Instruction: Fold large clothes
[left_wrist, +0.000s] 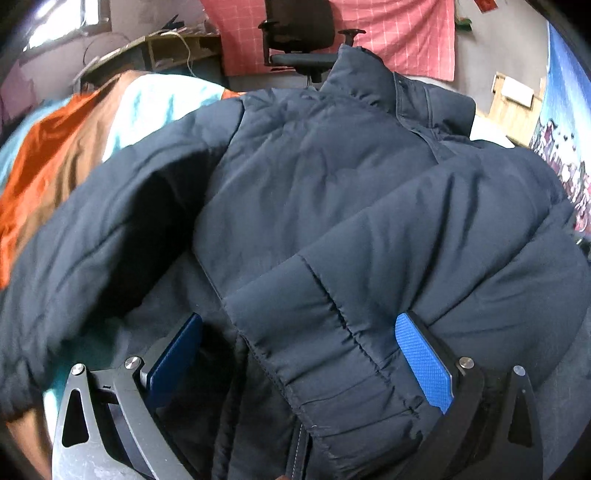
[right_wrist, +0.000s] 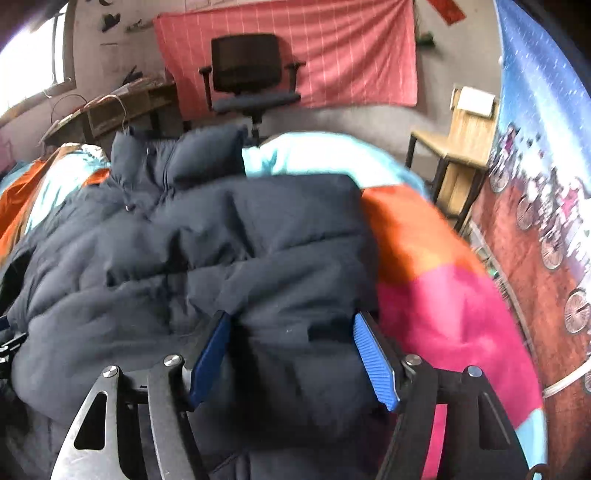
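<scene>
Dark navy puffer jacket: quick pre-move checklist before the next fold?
1. Dark navy puffer jacket lies on the multicoloured bedspread: ok.
2. Sleeve cuff sits between the left gripper pads: ok; whether they pinch it: cannot tell.
3. Right gripper straddles a bulky fold of the jacket, pads apart: ok for closing; not gripped yet.
4. Collar points away toward the black office chair, zipper side up: ok.
5. Other sleeve laid flat: cannot tell, blurred at the left view's edge.
6. Jacket's right edge clear of the bed edge: ok.
</scene>
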